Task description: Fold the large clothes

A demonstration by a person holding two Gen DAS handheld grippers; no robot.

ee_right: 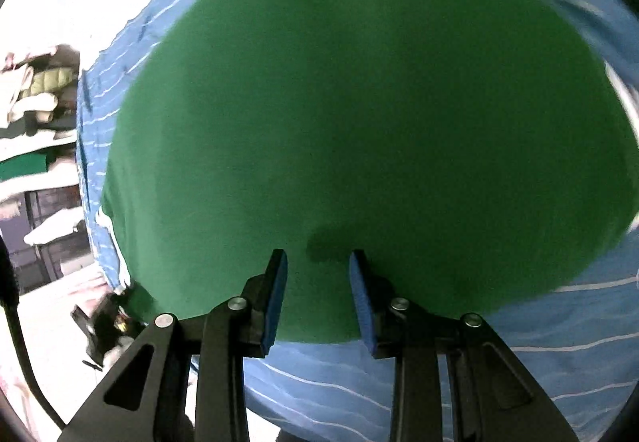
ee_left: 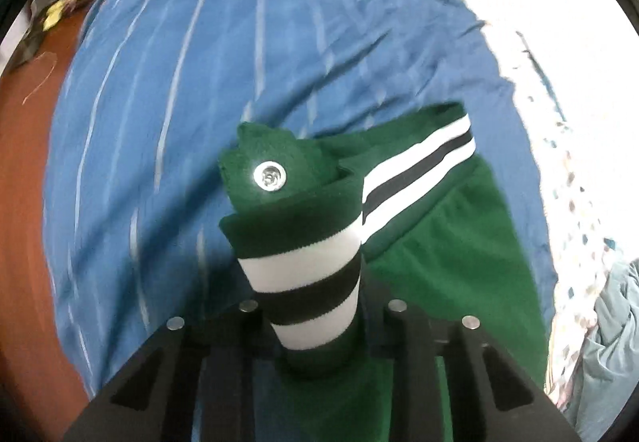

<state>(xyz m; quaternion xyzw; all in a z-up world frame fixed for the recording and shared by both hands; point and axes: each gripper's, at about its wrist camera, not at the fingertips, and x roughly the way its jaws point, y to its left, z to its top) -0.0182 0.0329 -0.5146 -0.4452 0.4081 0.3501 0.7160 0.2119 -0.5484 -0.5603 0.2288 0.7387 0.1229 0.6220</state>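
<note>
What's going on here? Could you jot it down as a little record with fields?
garment: green jacket with striped cuff and a metal snap
surface: blue striped cloth spread beneath the jacket
left tool: shut on the striped cuff
right tool: open, nothing between its pads, over the jacket's edge
background: other clothes piled at the sides, blurred

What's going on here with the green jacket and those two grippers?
A person is folding a green jacket spread over a blue striped cloth. The left gripper is clamped on the jacket's striped ribbed band, bunched up beside a metal snap. The right gripper hangs over the flat green fabric with its jaws apart and nothing held between them.
</note>
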